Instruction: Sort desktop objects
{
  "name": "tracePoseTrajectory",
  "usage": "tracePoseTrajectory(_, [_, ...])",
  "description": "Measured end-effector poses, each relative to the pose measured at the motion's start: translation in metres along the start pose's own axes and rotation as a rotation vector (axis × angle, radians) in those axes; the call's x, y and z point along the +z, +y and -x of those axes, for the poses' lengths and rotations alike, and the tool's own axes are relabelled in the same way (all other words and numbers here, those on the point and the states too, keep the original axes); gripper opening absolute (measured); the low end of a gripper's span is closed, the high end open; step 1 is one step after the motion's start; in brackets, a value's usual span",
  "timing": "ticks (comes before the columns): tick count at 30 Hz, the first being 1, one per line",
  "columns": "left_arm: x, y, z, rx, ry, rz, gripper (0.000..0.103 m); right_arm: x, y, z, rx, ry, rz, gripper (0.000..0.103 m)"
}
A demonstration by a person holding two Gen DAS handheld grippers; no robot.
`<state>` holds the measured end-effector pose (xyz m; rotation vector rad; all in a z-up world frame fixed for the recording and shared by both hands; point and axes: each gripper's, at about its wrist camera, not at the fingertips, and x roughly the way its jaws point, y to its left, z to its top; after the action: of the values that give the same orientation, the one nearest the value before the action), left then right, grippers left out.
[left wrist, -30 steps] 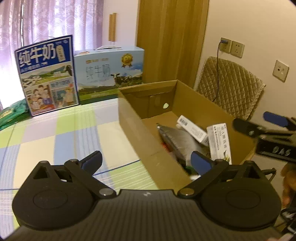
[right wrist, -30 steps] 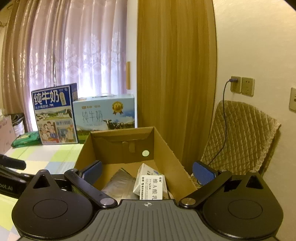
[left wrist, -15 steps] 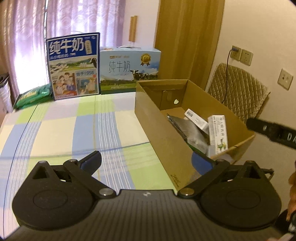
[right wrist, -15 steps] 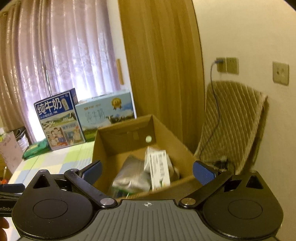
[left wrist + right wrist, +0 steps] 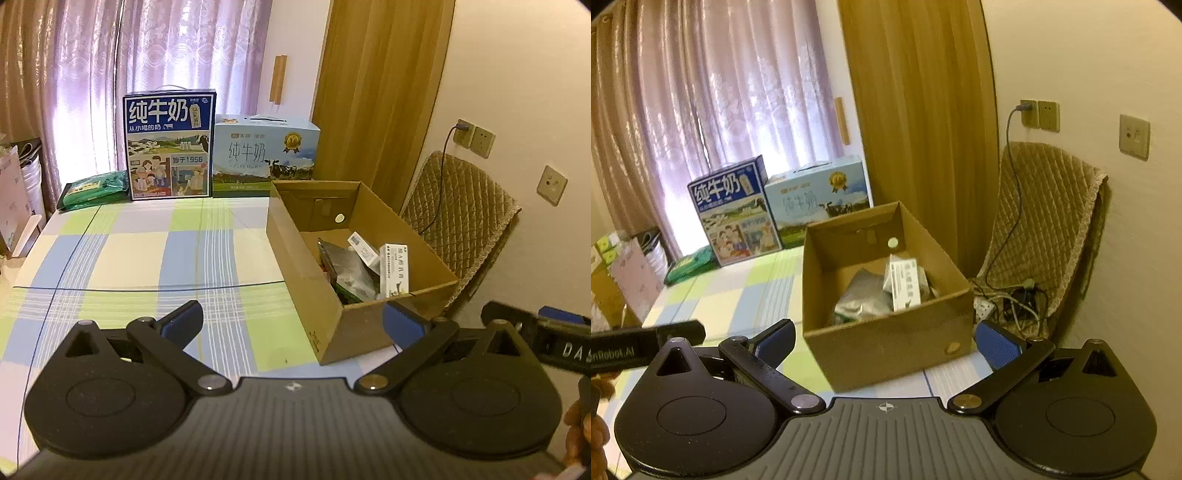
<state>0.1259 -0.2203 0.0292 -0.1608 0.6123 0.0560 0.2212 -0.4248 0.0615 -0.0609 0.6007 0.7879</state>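
Left wrist view: left hand-held gripper [image 5: 291, 323] hangs over the checked tabletop [image 5: 155, 254], jaws spread wide, nothing between them. Cardboard box [image 5: 354, 325] sits at the tabletop's right edge, likely so both hands can drop into it. Inside: silver pouch [image 5: 347, 264] and white carton [image 5: 395, 267] leaning on the wall. Two milk cases [image 5: 170, 147] stand at the back.

Right wrist view: right hand-held gripper [image 5: 884, 341] is also wide open and empty, facing the box's near wall. No loose items visible on the cloth; sorting looks finished.
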Motion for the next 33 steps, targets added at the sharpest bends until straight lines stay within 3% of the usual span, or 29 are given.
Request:
tracePoseTrajectory(5, [-0.007,-0.007,0.022,0.056,-0.018,0.016,0.102,-0.010,0.003,0.021,-0.017,0.016,0.027,0.101])
tracePoseTrajectory(33, [-0.025,-0.022,0.032,0.052,-0.002,0.039,0.102,-0.022,0.003,0.034,-0.011,0.053,0.060,0.101])
